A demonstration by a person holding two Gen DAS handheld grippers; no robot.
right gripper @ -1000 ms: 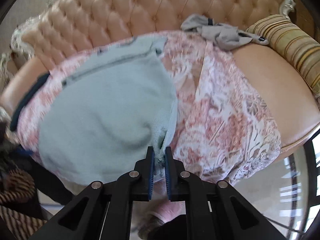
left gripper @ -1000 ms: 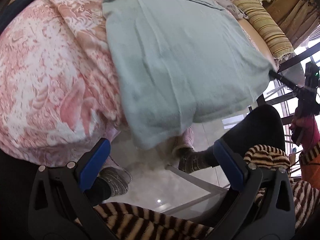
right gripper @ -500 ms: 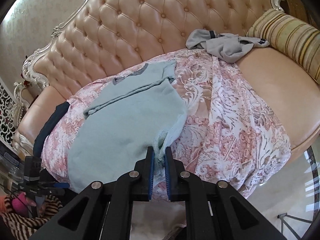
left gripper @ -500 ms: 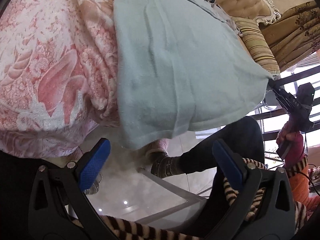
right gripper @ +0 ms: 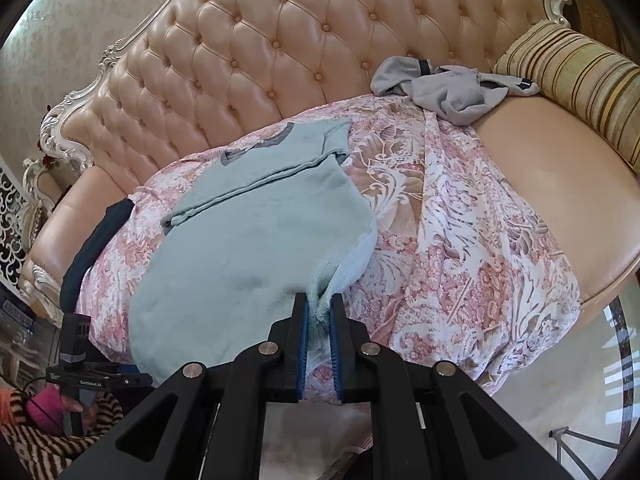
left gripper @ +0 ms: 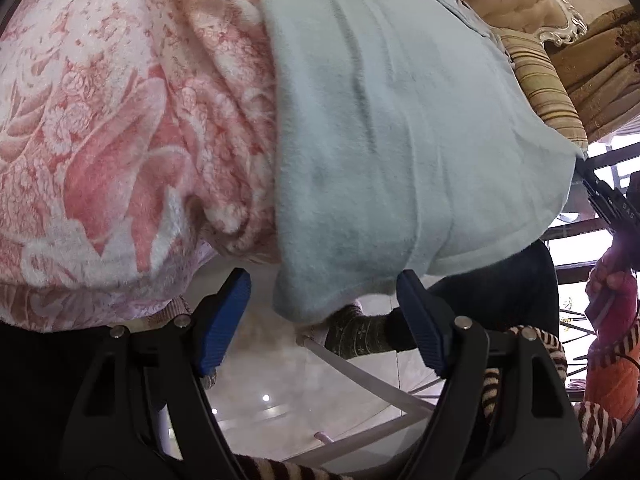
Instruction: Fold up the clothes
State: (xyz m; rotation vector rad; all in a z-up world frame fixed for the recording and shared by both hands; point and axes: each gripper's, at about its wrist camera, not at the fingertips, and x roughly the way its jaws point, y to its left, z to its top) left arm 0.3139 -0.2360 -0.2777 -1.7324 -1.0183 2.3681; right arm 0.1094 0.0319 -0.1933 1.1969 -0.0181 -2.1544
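Note:
A pale green shirt (right gripper: 256, 240) lies spread on the pink floral blanket (right gripper: 460, 248) that covers the sofa seat, its dark-trimmed collar toward the backrest. My right gripper (right gripper: 319, 308) is shut on the shirt's near right hem corner, which is bunched between the blue pads. In the left wrist view the same pale green shirt (left gripper: 400, 128) hangs over the blanket's front edge. My left gripper (left gripper: 324, 304) is open, and the shirt's lower left corner dangles between its blue pads (left gripper: 224, 316) without touching them.
A crumpled grey garment (right gripper: 448, 88) lies at the back right of the seat beside a striped bolster cushion (right gripper: 576, 80). A dark garment (right gripper: 92, 252) lies on the left of the sofa. The person's legs and socked feet (left gripper: 360, 332) stand below the seat edge over glossy floor.
My left gripper has moved up close to the shirt's hanging left corner, still open. My right gripper has lifted and pulled back, keeping hold of the hem corner.

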